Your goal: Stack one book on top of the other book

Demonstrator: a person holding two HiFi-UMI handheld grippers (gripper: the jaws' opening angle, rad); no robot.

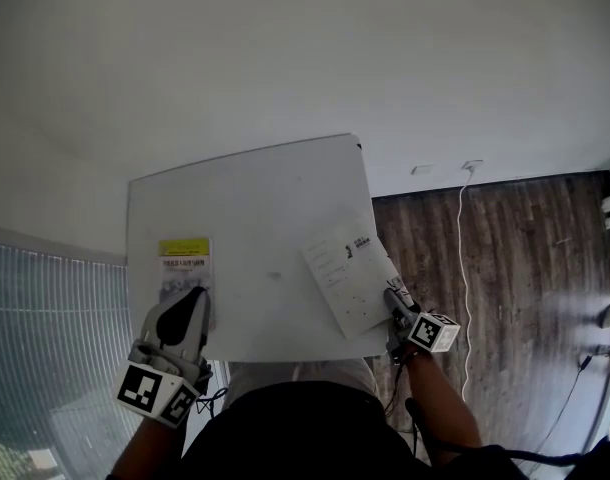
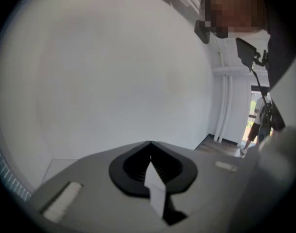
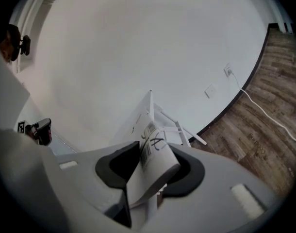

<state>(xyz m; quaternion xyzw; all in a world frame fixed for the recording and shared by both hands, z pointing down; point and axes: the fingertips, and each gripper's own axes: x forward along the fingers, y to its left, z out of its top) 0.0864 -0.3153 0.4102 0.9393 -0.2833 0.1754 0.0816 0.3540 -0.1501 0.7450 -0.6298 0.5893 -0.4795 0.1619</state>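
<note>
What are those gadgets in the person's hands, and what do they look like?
Both are smooth light-grey plastic. The left gripper and right gripper each have a black-lined, teardrop-shaped opening round their two jaws. A white cube with black square markers sits behind each. A thin dark cable trails near the right one.

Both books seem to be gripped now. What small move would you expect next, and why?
Probably the right gripper should lift the white book slightly off the table. Its jaws are closed on that book's near corner, and the yellow book it must go onto lies apart on the table's left side, with the left gripper holding its near edge.
</note>
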